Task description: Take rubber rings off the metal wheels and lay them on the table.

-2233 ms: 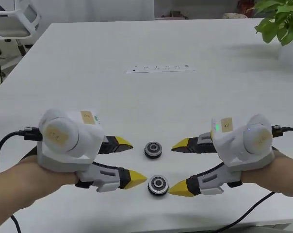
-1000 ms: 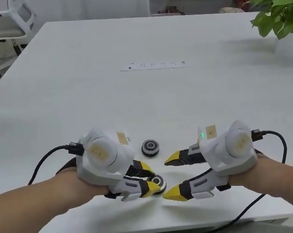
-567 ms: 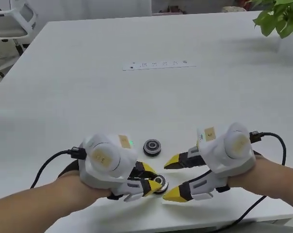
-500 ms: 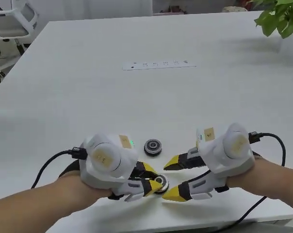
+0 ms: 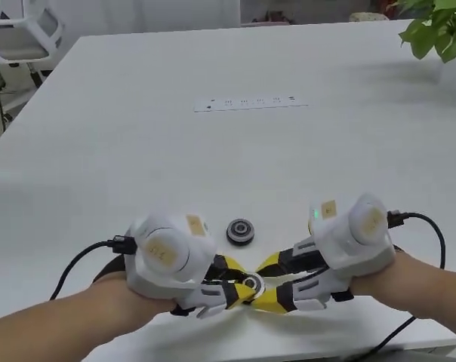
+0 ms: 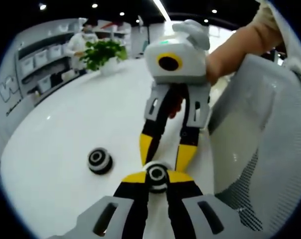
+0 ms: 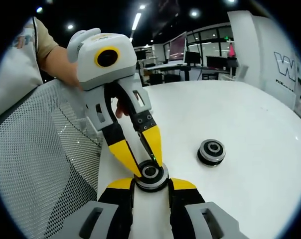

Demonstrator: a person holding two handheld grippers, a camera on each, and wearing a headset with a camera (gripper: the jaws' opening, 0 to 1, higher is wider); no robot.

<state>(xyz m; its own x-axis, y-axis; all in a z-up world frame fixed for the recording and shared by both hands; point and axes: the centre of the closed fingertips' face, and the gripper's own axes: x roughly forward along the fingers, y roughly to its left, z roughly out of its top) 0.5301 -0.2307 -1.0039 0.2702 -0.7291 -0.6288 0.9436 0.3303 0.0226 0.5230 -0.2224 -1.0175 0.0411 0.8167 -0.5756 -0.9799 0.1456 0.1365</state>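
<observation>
Where the claws meet, head view: the left gripper (image 5: 238, 282) and the right gripper (image 5: 268, 284) come tip to tip at the near edge of the table (image 5: 213, 166). Both are narrowed onto the near wheel (image 5: 251, 284).
Far wheel, head view: the far wheel (image 5: 241, 231) lies flat just beyond them, apart from both claws, with its dark ring on.
Left gripper view, own claw: the yellow tips pinch the near wheel (image 6: 156, 175) from either side, probably to hold the metal part steady.
Left gripper view, other claw: the right gripper (image 6: 166, 148) comes in from above. Its tips are narrow against the wheel's rim, placed, I judge, to peel rubber off.
Right gripper view, own claw: the jaws close on the same wheel (image 7: 150, 174), at its rubber ring (image 7: 150, 188).
Right gripper view, other claw: the left gripper (image 7: 138, 160) bears on the wheel's top edge, so the two grips oppose each other.
Rings laid down: none lies loose on the table.
</observation>
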